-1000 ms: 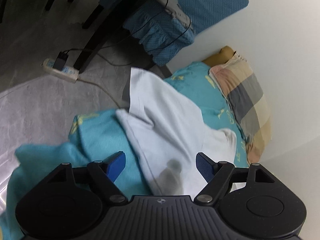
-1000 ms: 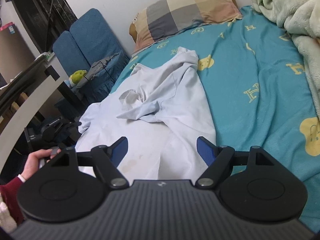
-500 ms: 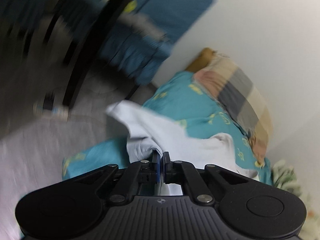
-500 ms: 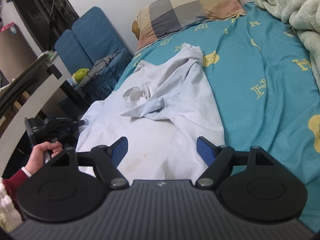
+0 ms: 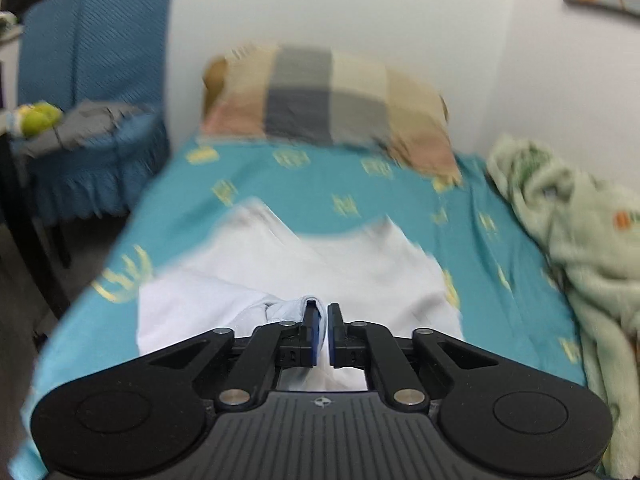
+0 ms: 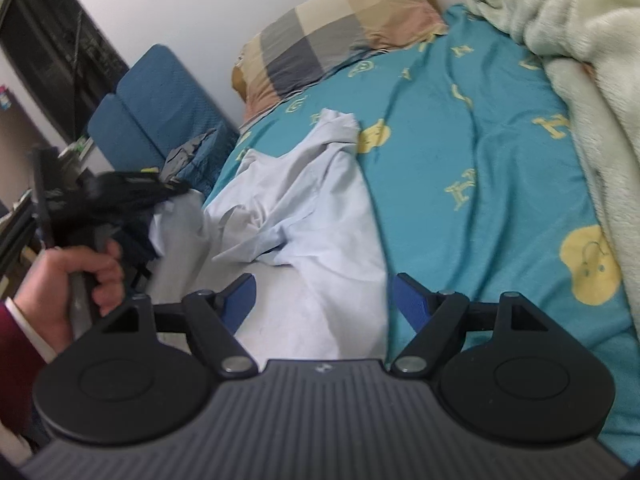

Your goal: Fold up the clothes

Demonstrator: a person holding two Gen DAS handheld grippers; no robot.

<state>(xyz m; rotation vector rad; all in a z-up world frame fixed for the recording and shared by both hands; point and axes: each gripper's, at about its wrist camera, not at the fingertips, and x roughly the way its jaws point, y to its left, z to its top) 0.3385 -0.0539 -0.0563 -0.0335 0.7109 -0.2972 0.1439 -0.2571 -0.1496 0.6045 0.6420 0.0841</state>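
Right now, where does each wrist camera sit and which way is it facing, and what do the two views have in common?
Left wrist: rides the left tongs, looking up the bed toward the checked pillow; its jaws are opening slightly with a bunch of the pale blue shirt between them.
Right wrist: rides the right tongs, open over the shirt, facing the pillow diagonally; the person's left hand shows at left.
Shared: shirt, pillow, teal bedsheet, green blanket, blue chair.

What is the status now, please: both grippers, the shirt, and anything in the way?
Left gripper pinching white shirt, jaws easing open. Right gripper open, empty, over shirt hem. Nothing in the way on the bed.
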